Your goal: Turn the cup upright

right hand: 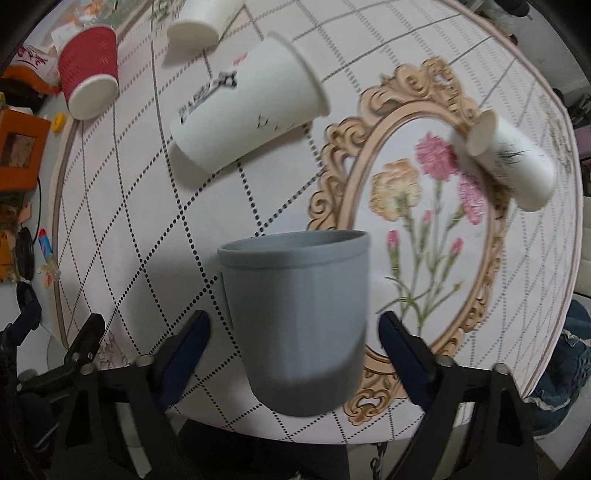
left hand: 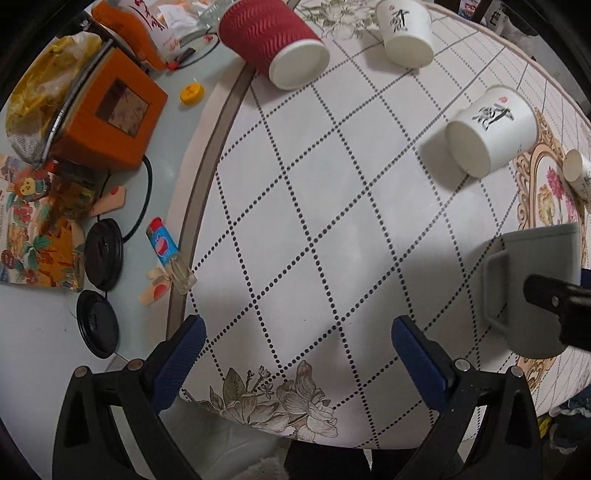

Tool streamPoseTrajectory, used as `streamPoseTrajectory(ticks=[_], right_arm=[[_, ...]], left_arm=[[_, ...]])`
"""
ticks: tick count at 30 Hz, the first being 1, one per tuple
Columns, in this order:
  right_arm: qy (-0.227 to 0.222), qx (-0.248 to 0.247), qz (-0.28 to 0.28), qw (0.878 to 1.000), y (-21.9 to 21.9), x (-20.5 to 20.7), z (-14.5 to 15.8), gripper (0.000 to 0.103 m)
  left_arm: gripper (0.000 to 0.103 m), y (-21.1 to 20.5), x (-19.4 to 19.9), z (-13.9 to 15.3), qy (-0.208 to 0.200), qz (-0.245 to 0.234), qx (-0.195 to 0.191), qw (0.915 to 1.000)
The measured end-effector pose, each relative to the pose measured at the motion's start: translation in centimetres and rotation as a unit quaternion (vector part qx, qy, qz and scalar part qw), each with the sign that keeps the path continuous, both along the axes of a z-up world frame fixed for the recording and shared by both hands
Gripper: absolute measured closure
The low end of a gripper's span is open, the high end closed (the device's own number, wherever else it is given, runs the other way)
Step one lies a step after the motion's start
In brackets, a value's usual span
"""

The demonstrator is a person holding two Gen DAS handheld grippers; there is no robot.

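Observation:
A grey mug stands upright on the patterned tablecloth, right between the fingers of my right gripper, whose blue pads stand apart from its sides, so the gripper is open. The mug also shows in the left wrist view, handle turned left. My left gripper is open and empty over the cloth near the table's front edge. A red ribbed paper cup and three white paper cups lie on their sides farther back.
Left of the round cloth, clutter sits on the bare tabletop: an orange box, black lids, a lighter, a yellow cap, cables and paper packets. The table's front edge runs just ahead of both grippers.

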State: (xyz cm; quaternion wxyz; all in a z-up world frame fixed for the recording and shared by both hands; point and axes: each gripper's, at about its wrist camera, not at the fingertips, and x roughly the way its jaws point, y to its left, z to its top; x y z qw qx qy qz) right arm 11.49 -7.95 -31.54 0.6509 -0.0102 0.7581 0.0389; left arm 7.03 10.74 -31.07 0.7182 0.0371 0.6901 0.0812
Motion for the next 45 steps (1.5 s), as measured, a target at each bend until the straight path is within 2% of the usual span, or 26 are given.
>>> streamPoseTrajectory(ticks=[2,5,9,11,16,22,26,31,37,40,45], right_arm=[[0.003,-0.017,0.006,1.000,0.2,0.1,-0.6,0.020],[0.003,-0.012,-0.004,1.000,0.0,0.2,-0.7,0.020],[0.001,0.023,-0.046,0.999,-1.7,0.0,-0.7,0.020],[-0.004,0.039,-0.065,0.997,-2.6,-0.5,-0.4,0.020],[-0.052,0.055,-0.103,0.992,-4.8,-2.0,1.3,0.020],[-0.150,0.052,-0.153,0.975,-8.2,-3.7,4.5,0.020],[-0.226,0.034,-0.190,0.955,-10.3,-3.6,5.9,0.020],[-0.292,0.014,-0.217,0.931,-11.8,-2.6,5.4,0.020],[-0.337,-0.010,-0.215,0.916,-11.4,-3.0,2.6,0.020],[-0.353,-0.021,-0.195,0.915,-10.7,-3.9,2.4,0.020],[-0.346,-0.014,-0.189,0.919,-10.3,-5.5,2.2,0.019]], left_arm=[[0.000,0.2,0.0,-0.3,0.005,-0.002,0.000,1.0000],[0.000,0.4,0.0,-0.5,0.008,-0.003,-0.002,1.0000],[0.000,0.5,0.3,-0.6,0.019,-0.002,-0.005,0.9998],[0.000,0.3,0.5,-0.7,0.033,0.002,-0.021,0.9992],[0.000,-1.4,1.1,-0.7,0.050,-0.008,-0.039,0.9980],[0.000,-4.6,2.5,-0.8,0.055,-0.040,-0.047,0.9966],[0.000,-6.6,3.6,-1.0,0.052,-0.059,-0.047,0.9958],[0.000,-8.7,5.3,-1.6,0.041,-0.072,-0.036,0.9959],[0.000,-8.6,7.3,-3.2,0.038,-0.075,-0.030,0.9960],[0.000,-8.6,7.3,-3.4,0.037,-0.078,-0.031,0.9958],[0.000,-7.8,5.5,-3.3,0.032,-0.089,-0.032,0.9951]])
